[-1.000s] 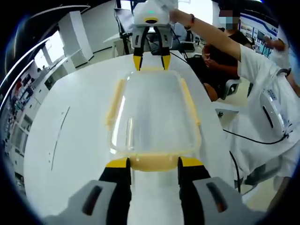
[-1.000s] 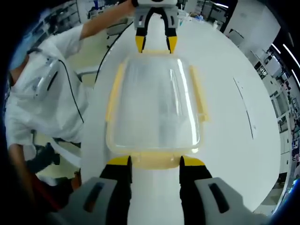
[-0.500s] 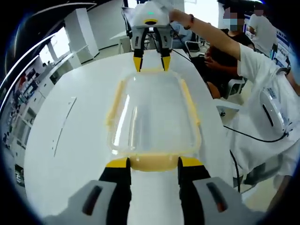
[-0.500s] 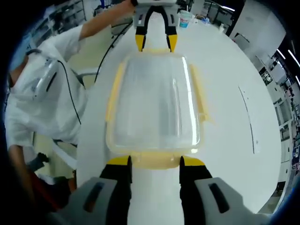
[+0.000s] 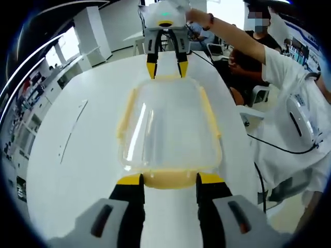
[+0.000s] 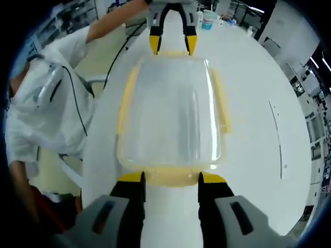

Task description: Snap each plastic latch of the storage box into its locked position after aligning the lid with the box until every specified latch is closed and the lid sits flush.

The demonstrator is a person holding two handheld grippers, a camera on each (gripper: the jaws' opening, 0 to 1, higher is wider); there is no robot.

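A clear storage box [image 5: 168,124] with its lid on lies lengthwise on the white table [image 5: 77,170]. Yellow latches run along its long sides [image 5: 125,116] and its short ends. My left gripper [image 5: 169,180] stands open at the near end, its jaws on either side of the yellow end latch [image 5: 169,177]. At the far end, my right gripper [image 5: 166,70] is open around the opposite latch. In the right gripper view the same box [image 6: 173,111] runs away from my right gripper [image 6: 171,178], whose jaws flank the near end latch [image 6: 171,176]. The left gripper [image 6: 172,45] is at the far end.
The person in white clothing [image 5: 292,108] stands at the table's right edge, with a black cable [image 5: 279,151] hanging there. Another person [image 5: 248,57] sits behind. A thin marked line [image 5: 72,129] lies on the table left of the box. A cup [image 6: 209,19] stands beyond the box.
Both views have shifted slightly with the hands. The box, its lid and both grippers keep the same places relative to each other.
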